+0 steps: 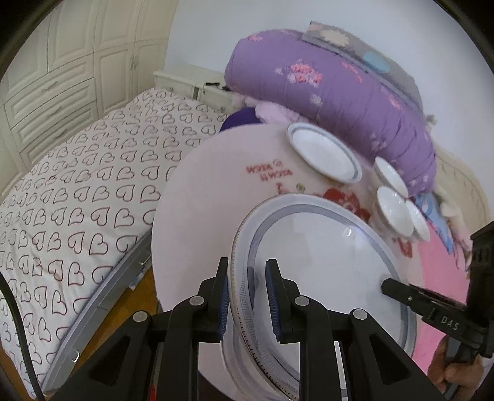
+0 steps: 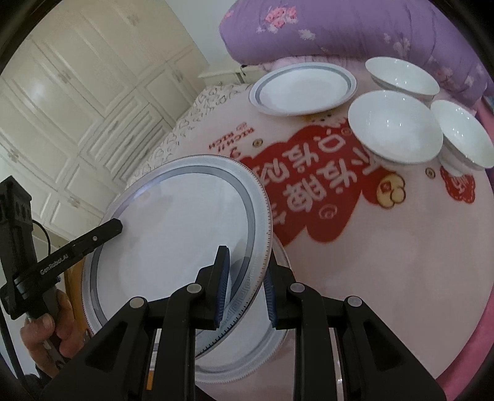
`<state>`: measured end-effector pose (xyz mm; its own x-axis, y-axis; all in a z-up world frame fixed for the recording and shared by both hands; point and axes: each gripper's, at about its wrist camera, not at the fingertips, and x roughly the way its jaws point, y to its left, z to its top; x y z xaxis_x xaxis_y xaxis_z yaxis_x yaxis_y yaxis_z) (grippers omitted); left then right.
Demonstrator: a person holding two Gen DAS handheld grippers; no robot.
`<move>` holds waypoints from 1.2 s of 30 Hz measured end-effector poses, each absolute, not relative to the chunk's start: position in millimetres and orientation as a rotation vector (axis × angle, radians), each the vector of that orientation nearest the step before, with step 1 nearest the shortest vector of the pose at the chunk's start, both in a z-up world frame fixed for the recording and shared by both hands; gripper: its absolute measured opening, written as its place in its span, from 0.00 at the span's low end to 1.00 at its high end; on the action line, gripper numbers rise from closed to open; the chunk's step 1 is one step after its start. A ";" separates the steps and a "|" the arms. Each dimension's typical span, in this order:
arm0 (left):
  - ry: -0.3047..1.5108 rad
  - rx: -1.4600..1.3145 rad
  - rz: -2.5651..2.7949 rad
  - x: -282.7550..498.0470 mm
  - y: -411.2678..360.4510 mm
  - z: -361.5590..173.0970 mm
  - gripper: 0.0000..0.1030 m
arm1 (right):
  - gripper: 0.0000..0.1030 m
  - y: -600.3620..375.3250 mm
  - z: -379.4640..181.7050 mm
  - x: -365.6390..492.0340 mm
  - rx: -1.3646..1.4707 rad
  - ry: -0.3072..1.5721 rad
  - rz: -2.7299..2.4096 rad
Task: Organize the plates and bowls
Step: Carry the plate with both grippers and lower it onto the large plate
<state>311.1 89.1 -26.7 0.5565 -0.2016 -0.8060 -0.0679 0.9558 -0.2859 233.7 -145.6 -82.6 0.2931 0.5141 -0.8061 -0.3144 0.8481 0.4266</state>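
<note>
A large white plate with a grey-blue rim band (image 1: pixel 324 262) (image 2: pixel 173 234) is held tilted just above another large plate (image 2: pixel 253 348) on the round pink table (image 1: pixel 197 197) (image 2: pixel 386 262). My left gripper (image 1: pixel 247 296) is shut on its near rim in the left wrist view. My right gripper (image 2: pixel 244 287) is shut on the opposite rim and shows in the left wrist view (image 1: pixel 389 283). A smaller plate (image 1: pixel 324 155) (image 2: pixel 304 88) and three white bowls (image 2: pixel 395 126) (image 1: pixel 395 211) stand at the table's far side.
A rolled purple quilt (image 1: pixel 333 89) (image 2: pixel 355 27) lies behind the table. A bed with heart-print sheet (image 1: pixel 77 185) is to the left, with cream wardrobes (image 2: pixel 77 92) behind it. Pink bedding (image 1: pixel 444 277) borders the table's right side.
</note>
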 end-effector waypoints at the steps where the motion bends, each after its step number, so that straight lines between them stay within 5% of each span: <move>1: 0.989 -0.293 -0.078 310.5 86.9 -29.3 0.17 | 0.21 -145.8 -84.6 231.8 0.196 1.152 0.556; 36: 1.068 -0.181 -0.076 309.9 58.9 -89.6 0.24 | 0.21 -139.4 -106.2 215.5 0.064 1.222 0.528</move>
<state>309.9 58.9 -89.6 0.4808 -0.1492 -0.8640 -0.0256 0.9826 -0.1839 215.5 -139.4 -106.2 0.2378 0.4187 -0.8764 -0.3515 0.8783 0.3242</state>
